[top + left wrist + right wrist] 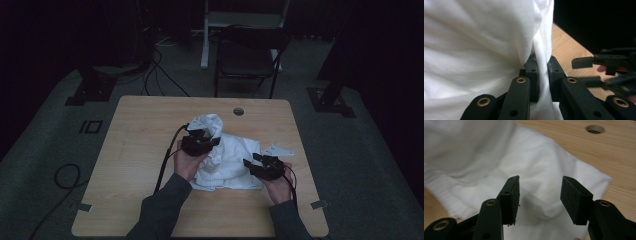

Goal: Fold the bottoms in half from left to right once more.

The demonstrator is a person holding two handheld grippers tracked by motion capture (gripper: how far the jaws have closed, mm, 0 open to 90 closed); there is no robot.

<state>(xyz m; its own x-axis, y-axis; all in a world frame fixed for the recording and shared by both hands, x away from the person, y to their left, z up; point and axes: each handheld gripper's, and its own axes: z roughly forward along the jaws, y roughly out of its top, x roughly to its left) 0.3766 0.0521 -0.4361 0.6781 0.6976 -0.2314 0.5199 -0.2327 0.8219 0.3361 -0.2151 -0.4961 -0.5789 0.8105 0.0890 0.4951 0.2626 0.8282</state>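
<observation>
A crumpled white cloth (227,160) lies on the middle of the wooden table (140,150), one fold lifted into a hump at its far side. My left gripper (207,137) sits by that hump, shut on a pinched fold of the cloth (474,37); in the left gripper view the fabric runs down between the closed pads of my left gripper (542,63). My right gripper (252,161) hovers at the cloth's near right edge. In its own view my right gripper (540,185) is open above the flat cloth (536,165), nothing between the pads. It also appears in the left gripper view as the right gripper (580,71).
A round cable hole (238,111) is in the table's far edge, also seen as the hole (595,129) past the cloth. A dark folding chair (247,55) stands behind the table. Bare wood lies left of the cloth and along the near edge.
</observation>
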